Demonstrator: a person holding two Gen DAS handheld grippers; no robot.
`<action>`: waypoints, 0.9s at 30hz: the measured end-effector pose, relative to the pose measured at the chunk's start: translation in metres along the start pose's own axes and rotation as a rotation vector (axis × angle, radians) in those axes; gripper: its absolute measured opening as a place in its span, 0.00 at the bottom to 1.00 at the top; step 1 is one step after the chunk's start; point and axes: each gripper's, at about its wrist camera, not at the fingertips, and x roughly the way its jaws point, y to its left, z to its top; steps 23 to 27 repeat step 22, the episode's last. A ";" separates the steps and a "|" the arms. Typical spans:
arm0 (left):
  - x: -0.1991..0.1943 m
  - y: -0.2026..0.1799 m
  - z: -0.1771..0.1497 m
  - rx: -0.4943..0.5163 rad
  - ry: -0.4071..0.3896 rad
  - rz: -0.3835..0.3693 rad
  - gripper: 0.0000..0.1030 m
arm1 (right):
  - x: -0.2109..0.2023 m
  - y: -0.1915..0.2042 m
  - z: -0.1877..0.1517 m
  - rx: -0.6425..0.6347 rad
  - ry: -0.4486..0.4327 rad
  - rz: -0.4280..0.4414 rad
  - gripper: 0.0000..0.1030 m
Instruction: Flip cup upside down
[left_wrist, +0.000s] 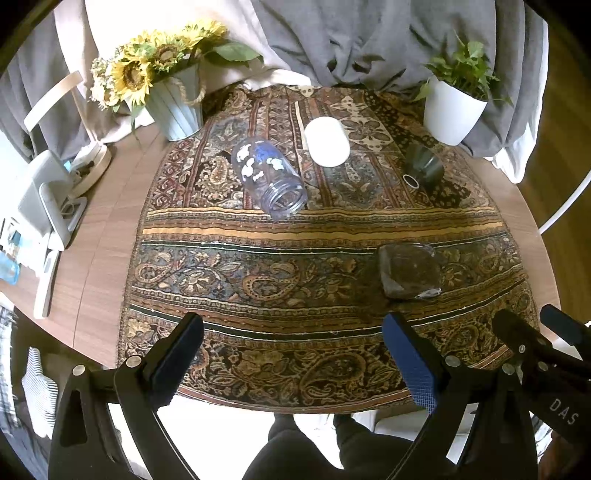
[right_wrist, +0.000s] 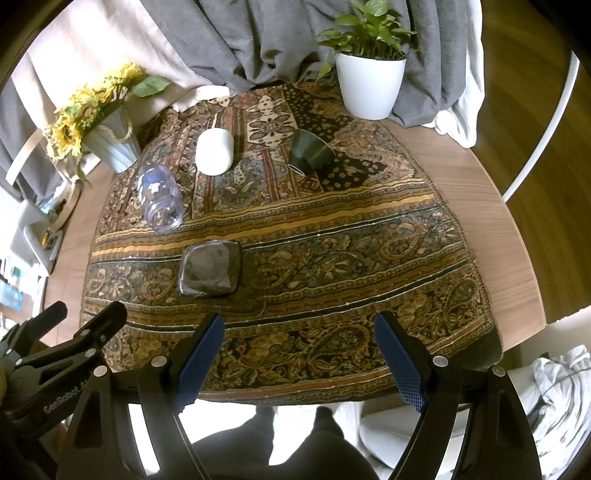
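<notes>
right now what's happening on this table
A person holds a two-finger gripper in each hand over a paisley cloth on a round wooden table. The left gripper and right gripper are both open, hovering near the table's front edge, holding nothing. Four vessels on the cloth are untouched: a clear blue-patterned jar on its side, a white cup, a dark green cup and a clear squarish glass. No flip has begun.

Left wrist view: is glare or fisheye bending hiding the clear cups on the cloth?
Left wrist view: no glare; the blue-patterned glass jar reads sharp, the clear tumbler nearly blends into the cloth; edges bow. Right wrist view: same even light, tumbler faint, floor below blown out white.
</notes>
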 end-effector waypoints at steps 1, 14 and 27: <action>0.000 0.000 0.000 0.000 0.000 0.001 0.96 | 0.000 0.000 0.000 0.000 0.001 0.000 0.81; 0.002 0.000 0.000 0.001 0.005 0.001 0.96 | 0.002 -0.001 0.000 0.001 0.003 0.001 0.81; 0.003 0.002 -0.001 -0.003 0.007 0.004 0.96 | 0.002 -0.001 0.000 0.001 0.004 0.001 0.81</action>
